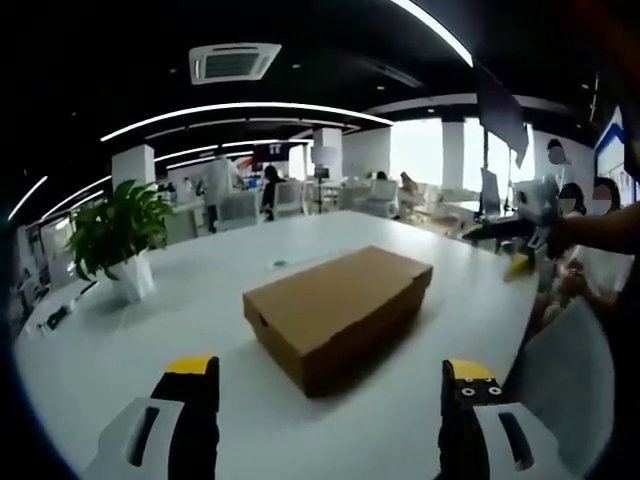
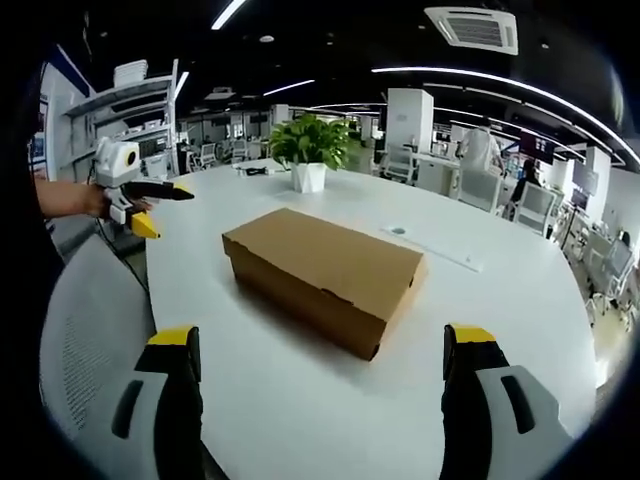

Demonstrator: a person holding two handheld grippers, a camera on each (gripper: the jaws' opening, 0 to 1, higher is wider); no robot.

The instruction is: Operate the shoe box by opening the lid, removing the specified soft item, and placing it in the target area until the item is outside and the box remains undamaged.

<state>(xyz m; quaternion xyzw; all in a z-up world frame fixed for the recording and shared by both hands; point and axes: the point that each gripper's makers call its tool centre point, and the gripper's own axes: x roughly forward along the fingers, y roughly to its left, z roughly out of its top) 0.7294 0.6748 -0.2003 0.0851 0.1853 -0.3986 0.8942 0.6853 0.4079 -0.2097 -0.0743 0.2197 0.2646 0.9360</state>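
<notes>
- Brown cardboard shoe box (image 1: 338,313), lid closed, lying mid-way across the smooth white worktop (image 1: 120,350), apart from both grippers.
- Left gripper (image 1: 330,395) and right gripper (image 2: 325,365) each facing the box, fingers (image 2: 178,375) spread wide, empty.
- Best lifted gently by the lid's overhanging edge from both short ends; thin card, easily creased.
- Potted plant (image 2: 309,150) beyond, well apart.

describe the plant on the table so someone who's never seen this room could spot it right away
Start from the big white table with the closed brown cardboard shoe box in its middle. Look past the box to the table's far edge, toward the office desks: there stands a leafy green potted plant in a small white pot. It is the one green, living thing on the table.
</notes>
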